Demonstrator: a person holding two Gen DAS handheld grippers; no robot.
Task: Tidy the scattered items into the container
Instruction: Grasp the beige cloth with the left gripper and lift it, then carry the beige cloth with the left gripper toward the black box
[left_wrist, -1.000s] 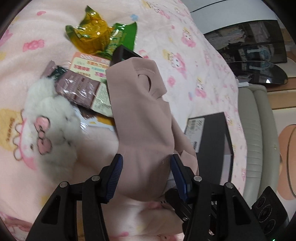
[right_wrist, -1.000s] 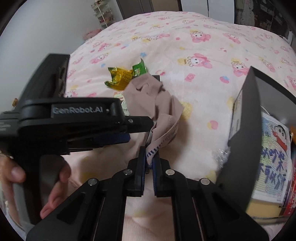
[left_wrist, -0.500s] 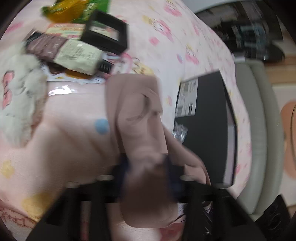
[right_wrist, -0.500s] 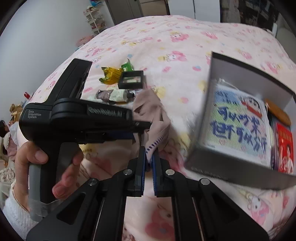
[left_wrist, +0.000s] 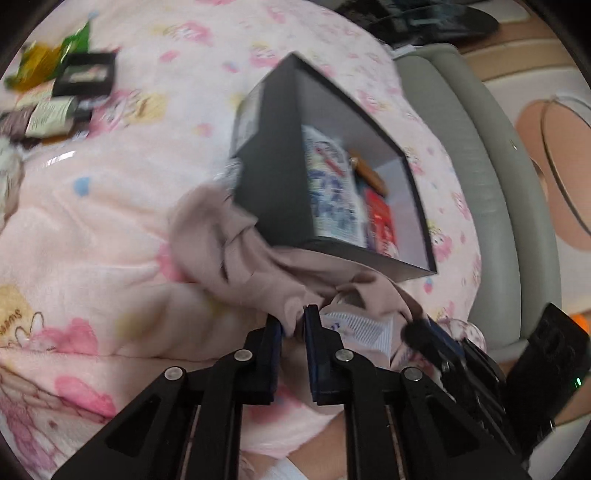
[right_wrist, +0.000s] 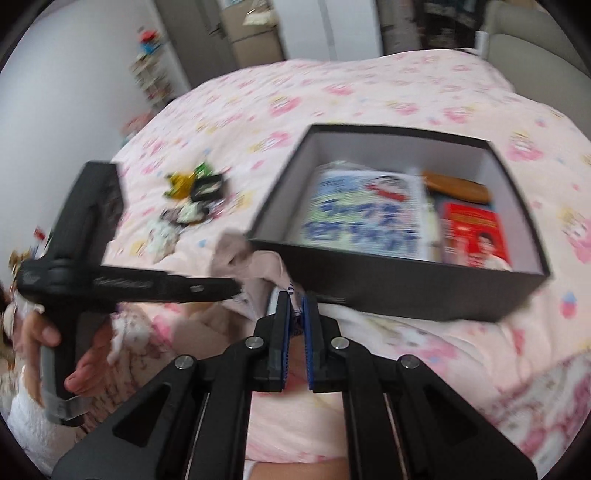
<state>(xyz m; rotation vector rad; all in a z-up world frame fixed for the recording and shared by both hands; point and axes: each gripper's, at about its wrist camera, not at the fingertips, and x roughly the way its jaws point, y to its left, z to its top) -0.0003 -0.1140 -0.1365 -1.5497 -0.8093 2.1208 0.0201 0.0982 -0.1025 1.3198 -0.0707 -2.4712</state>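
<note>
Both grippers, left (left_wrist: 293, 321) & right (right_wrist: 295, 302), nipped shut on the pink garment (left_wrist: 236, 258); left jaws just closed; lift clear of the black box (right_wrist: 406, 284) rim, then drop inside.

Bed (right_wrist: 369, 96) under pink cartoon-print blanket. Black box (right_wrist: 406, 295) resting on it, open side up. Well apart, a small heap: snack wrappers (left_wrist: 40, 62), flat black case (left_wrist: 85, 74), tube (left_wrist: 51, 116), white plush (right_wrist: 162, 236).

Motion blur leaves almost nothing legible. The pink fleece cartoon-print blanket (left_wrist: 92, 229) shows brown cursive letters at its left edge, roughly "Swee". Blue lettering on the white packet (right_wrist: 362, 218) inside the black cardboard box (right_wrist: 406, 284) cannot be made out.
</note>
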